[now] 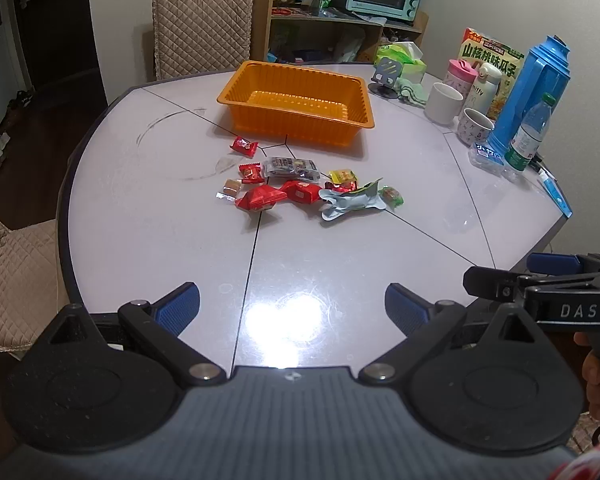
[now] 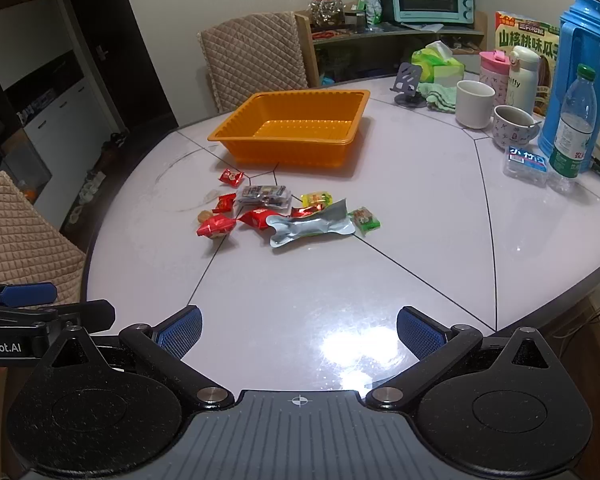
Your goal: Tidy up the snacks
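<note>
Snacks are scattered mid-table, just in front of the orange tray, whose long axis runs left-right. The silver pouch lies flat, also left-right. Left gripper and right gripper: jaws apart, nothing held.

An empty orange tray sits upright at frame centre-top; below it, small wrapped snacks lie scattered, mostly red.

— Where do we see the snacks?
— Mid-frame on the desk, in front of the tray.
— And the cups?
— Upper right, with the bottles just beside them.
</note>
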`<state>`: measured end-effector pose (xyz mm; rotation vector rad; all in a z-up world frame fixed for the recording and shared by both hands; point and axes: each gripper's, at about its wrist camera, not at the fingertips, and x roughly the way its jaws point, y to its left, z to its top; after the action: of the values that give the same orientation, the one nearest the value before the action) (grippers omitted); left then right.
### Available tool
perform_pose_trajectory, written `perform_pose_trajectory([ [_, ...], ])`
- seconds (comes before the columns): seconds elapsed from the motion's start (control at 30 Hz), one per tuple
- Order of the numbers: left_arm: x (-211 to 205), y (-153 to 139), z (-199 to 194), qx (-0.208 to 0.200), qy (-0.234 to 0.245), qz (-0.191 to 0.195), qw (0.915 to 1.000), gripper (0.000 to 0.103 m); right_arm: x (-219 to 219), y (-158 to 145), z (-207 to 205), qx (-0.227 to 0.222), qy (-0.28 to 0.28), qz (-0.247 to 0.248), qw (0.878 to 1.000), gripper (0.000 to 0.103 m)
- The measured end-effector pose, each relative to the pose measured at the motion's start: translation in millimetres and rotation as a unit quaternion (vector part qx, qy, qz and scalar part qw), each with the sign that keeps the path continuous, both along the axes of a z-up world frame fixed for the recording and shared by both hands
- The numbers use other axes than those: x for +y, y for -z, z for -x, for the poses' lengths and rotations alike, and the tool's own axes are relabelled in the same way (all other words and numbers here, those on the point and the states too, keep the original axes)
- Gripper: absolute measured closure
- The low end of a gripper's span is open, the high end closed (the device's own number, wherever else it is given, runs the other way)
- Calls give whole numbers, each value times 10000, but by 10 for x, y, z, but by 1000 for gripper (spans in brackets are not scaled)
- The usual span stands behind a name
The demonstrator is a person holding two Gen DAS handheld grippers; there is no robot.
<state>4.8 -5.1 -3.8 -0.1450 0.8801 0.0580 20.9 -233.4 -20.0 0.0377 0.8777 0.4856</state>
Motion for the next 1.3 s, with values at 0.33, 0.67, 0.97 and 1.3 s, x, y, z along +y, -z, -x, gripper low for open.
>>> perform_pose_trajectory([
  [0.33,18,4,-4,-9,17,20,10000,4,-16,17,-51,-8,7,20,10000,0],
  [0.67,13,-5,-4,-8,14,16,10000,4,-9,10,-52,-14,2,13,10000,0],
  [0.97,19,-17,-12,-8,13,19,10000,4,-7,6,-60,-17,3,11,10000,0],
  [1.3,13,-16,-11,-7,9,18,10000,4,-2,7,-68,-19,-1,5,10000,0],
])
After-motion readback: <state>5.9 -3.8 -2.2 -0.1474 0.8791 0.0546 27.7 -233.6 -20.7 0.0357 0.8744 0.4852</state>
